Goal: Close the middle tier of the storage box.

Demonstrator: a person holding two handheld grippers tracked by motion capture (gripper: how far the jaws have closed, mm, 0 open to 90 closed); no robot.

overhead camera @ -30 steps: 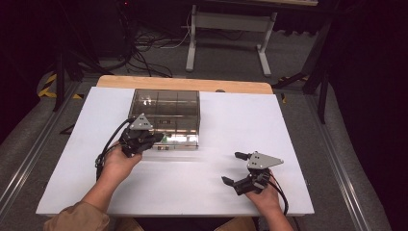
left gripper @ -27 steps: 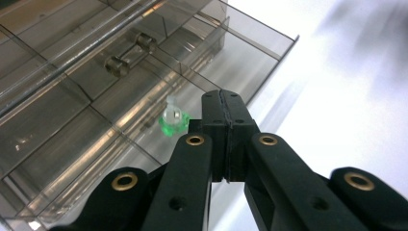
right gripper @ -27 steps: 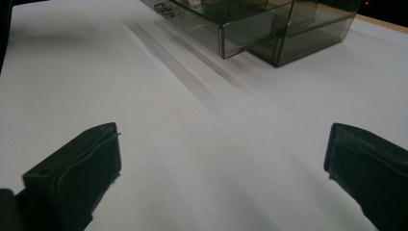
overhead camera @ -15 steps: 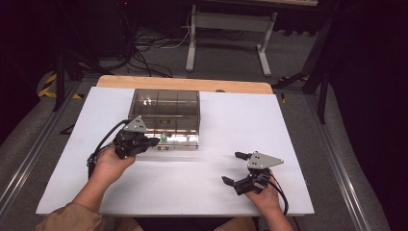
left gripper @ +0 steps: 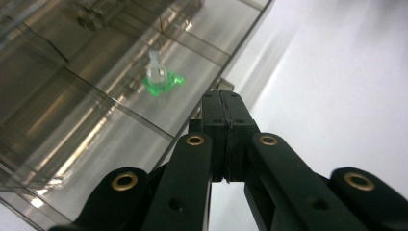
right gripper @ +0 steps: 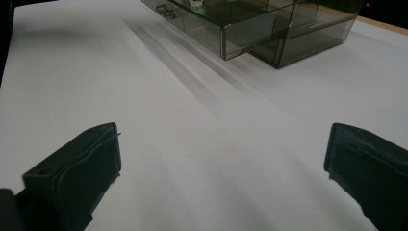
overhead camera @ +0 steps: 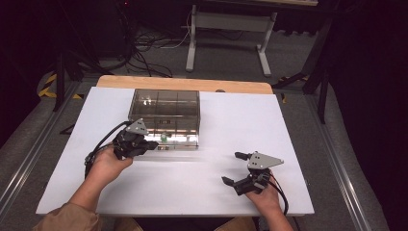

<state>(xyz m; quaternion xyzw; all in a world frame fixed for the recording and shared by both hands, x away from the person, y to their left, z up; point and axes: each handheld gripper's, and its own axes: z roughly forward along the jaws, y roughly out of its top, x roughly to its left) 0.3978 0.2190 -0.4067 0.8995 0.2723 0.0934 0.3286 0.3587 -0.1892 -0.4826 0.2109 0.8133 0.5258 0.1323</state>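
Drawer (overhead camera: 180,139) of the smoky clear box (overhead camera: 166,103) stands pulled partway out toward me, at the near side of the box, left of the table's (overhead camera: 269,125) middle. Against the frames from the last second I find no material change: the drawer projects by the same amount, and both hands keep their places.

Left hand-held gripper (overhead camera: 153,144) has its jaws pressed together, tip at the drawer's front left corner. In the left gripper view, the left hand-held gripper (left gripper: 223,103) shows nothing visible between the closed jaws. Whether the tip touches the small handle there I cannot tell.

Right hand-held gripper (overhead camera: 231,167) sits on the table well to the right and nearer me, jaws wide apart and empty. In its own view, the right hand-held gripper (right gripper: 223,159) has only bare white table between the jaws.

Judgement: with nothing moving, the drawer work is paused, either just after the pull or before a push back.

Contents: one small green piece (left gripper: 162,82) with a pale upright part lies in a front compartment of the drawer. The other compartments I can see look empty.

Obstructions: none on the table between either hand-held gripper and the drawer. The left cable (overhead camera: 98,144) loops beside the left hand, clear of the drawer's path.
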